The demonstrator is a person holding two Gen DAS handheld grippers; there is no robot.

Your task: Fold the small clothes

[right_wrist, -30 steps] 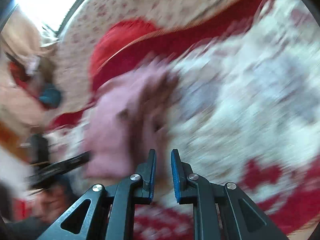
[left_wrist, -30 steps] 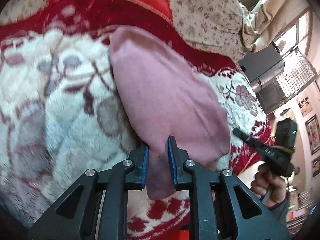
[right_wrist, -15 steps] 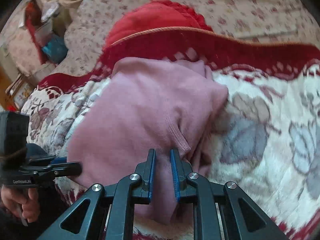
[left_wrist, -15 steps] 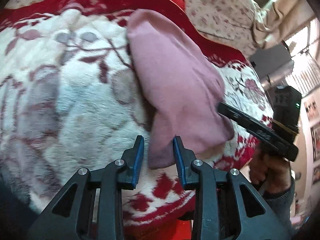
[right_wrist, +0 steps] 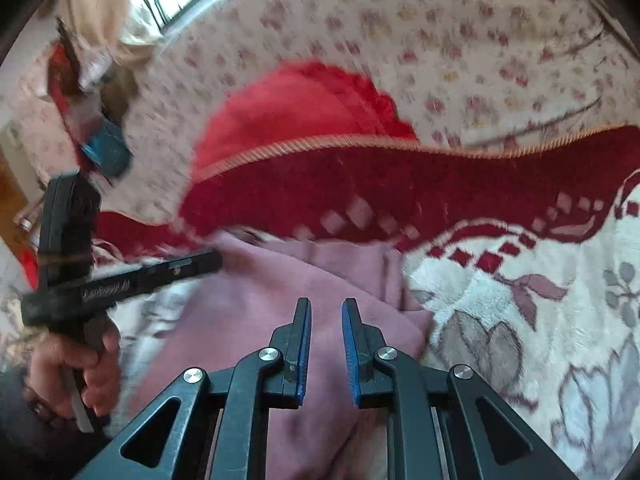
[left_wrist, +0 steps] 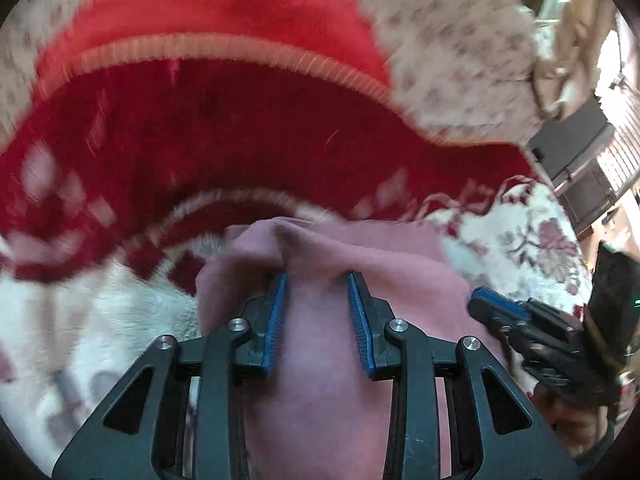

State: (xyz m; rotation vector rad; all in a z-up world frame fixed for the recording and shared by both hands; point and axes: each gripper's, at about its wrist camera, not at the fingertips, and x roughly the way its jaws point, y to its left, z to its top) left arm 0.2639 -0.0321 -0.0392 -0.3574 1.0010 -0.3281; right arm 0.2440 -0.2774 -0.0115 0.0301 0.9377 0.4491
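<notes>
A pink garment (left_wrist: 400,256) lies bunched on a white and red floral blanket (left_wrist: 100,312). My left gripper (left_wrist: 317,280) stands over it, blue pads apart, with cloth beneath and between them and a fold humped at the tips. In the right wrist view the pink garment (right_wrist: 248,312) spreads under my right gripper (right_wrist: 326,308), whose narrow jaws pinch a fold of it. The right gripper (left_wrist: 492,308) shows at the garment's right edge in the left wrist view. The left gripper (right_wrist: 200,260) reaches in over the garment's far left corner, held by a hand (right_wrist: 76,368).
A red cushion (left_wrist: 224,12) with a ribbed trim lies beyond the blanket's dark red border (right_wrist: 400,184). Behind it spreads a cream flowered sheet (right_wrist: 440,20). Dark furniture (left_wrist: 572,148) and a window grille stand at the far right.
The left gripper let go of the garment's edge, widened its jaws and moved forward over the cloth towards the red border. The right gripper carried its fold the same way.
</notes>
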